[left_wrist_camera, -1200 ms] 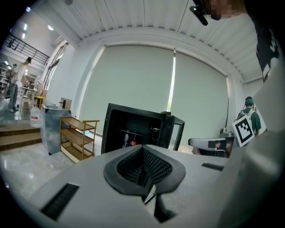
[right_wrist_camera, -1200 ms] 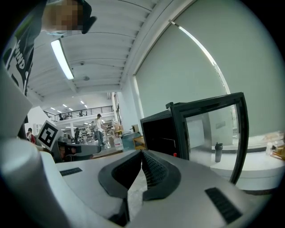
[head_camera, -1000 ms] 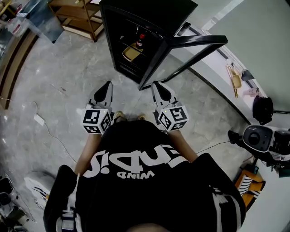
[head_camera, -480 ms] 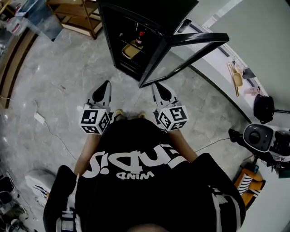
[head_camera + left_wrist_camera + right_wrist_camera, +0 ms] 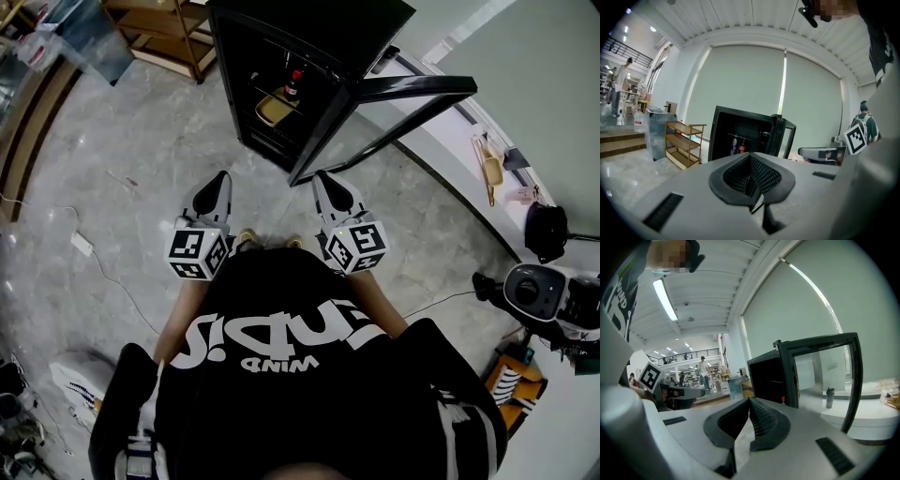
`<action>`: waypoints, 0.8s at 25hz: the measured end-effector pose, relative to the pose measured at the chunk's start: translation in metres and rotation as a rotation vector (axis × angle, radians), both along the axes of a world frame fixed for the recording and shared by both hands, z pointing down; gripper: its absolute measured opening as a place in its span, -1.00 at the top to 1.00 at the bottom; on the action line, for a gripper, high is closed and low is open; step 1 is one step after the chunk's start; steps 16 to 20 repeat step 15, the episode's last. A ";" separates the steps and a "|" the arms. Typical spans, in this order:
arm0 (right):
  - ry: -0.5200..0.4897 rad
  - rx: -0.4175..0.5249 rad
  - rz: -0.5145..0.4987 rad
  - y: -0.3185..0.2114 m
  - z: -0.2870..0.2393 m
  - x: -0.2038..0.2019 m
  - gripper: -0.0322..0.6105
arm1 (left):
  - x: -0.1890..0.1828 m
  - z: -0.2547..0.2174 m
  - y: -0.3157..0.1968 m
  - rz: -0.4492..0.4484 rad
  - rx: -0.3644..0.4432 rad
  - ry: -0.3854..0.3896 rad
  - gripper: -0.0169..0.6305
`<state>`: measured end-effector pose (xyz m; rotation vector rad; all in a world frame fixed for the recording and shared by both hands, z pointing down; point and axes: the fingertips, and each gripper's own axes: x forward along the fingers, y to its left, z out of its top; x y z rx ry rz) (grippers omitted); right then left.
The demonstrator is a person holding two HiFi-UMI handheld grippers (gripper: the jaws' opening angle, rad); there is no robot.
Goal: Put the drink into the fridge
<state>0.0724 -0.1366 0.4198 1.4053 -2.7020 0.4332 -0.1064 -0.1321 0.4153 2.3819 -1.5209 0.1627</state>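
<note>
**Inspector:** State of the two tools?

**Assessor:** The left hand-held gripper point(image 5: 219, 178) has its jaws pressed together with nothing between them; its own view shows the ribbed pads meeting edge to edge. The right hand-held gripper point(image 5: 324, 176) is likewise fully closed and empty. Both are held low in front of the person at the centre of the frame, pointing toward the top of the frame.

**Inspector:** Location of the drink?

**Assessor:** The drink point(image 5: 293, 84), a dark bottle with a red cap, is inside the fridge point(image 5: 309, 23) at upper centre. It is on a shelf beside a yellowish item point(image 5: 272, 111) and appears to stand upright, cap uppermost. The left gripper view shows it in the dark opening, directly above the closed jaw tips.

**Inspector:** Bearing from the tools?

**Assessor:** It lies straight ahead and well apart from both, between their two lines and slightly toward the right one. I judge the right hand-held gripper the nearer. The fridge door point(image 5: 412, 89) stands open toward the upper right, its lower hinge corner just above the right tool's tip.

**Inspector:** Finding?

**Assessor:** With neither tool loaded and a bottle on the shelf, placement looks complete. I judge that the open door is the outstanding item. It lies on the right tool's side.
</note>
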 end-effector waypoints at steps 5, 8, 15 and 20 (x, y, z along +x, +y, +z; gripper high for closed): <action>0.001 0.000 0.002 0.001 0.000 -0.001 0.82 | -0.002 0.002 0.002 -0.005 -0.008 0.011 0.92; 0.002 -0.002 -0.001 0.001 0.001 -0.003 0.82 | -0.005 0.003 0.002 -0.007 -0.014 0.014 0.92; 0.001 -0.007 0.002 0.005 0.000 -0.005 0.82 | -0.011 0.008 0.007 -0.021 -0.030 0.028 0.92; 0.001 -0.007 0.002 0.005 0.000 -0.005 0.82 | -0.011 0.008 0.007 -0.021 -0.030 0.028 0.92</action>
